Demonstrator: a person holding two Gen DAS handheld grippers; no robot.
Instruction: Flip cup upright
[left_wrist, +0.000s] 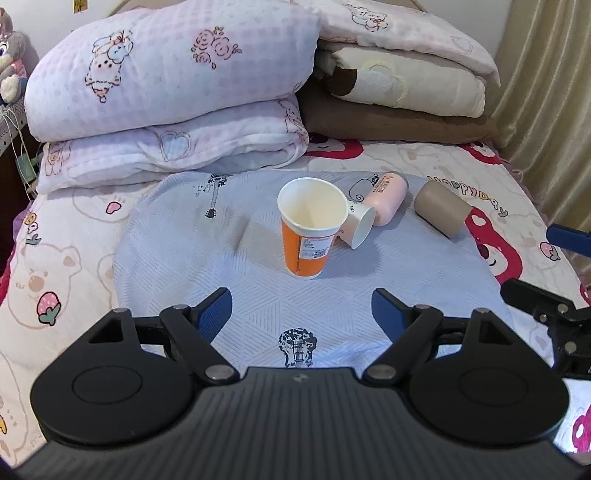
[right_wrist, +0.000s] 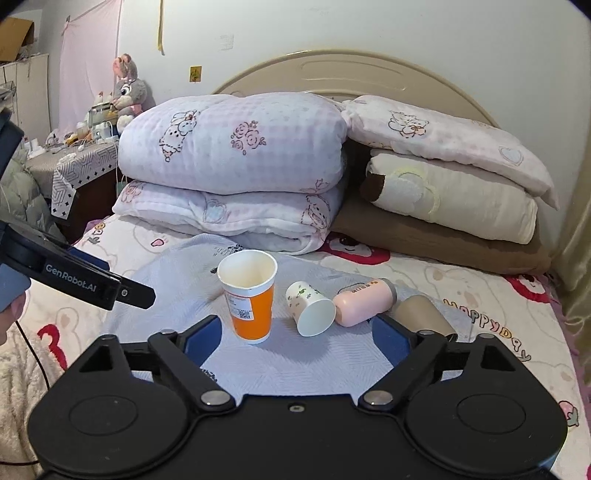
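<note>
An orange paper cup (left_wrist: 306, 236) (right_wrist: 250, 295) stands upright on the pale blue cloth (left_wrist: 184, 258) (right_wrist: 332, 365), mouth up and empty. Right of it a small white patterned paper cup (left_wrist: 357, 221) (right_wrist: 309, 308) lies on its side. A pink cup (left_wrist: 386, 197) (right_wrist: 364, 301) and a tan cup (left_wrist: 441, 208) (right_wrist: 423, 314) also lie on their sides farther right. My left gripper (left_wrist: 301, 306) is open and empty, just short of the orange cup. My right gripper (right_wrist: 297, 336) is open and empty, in front of the orange and white cups.
Folded pink quilts (left_wrist: 166, 92) (right_wrist: 236, 166) and stacked pillows (left_wrist: 406, 85) (right_wrist: 450, 192) fill the back of the bed. A curtain (left_wrist: 546, 74) hangs at the right. A cluttered nightstand (right_wrist: 81, 158) stands at the left. The other gripper shows at each view's edge (left_wrist: 546, 306) (right_wrist: 74, 280).
</note>
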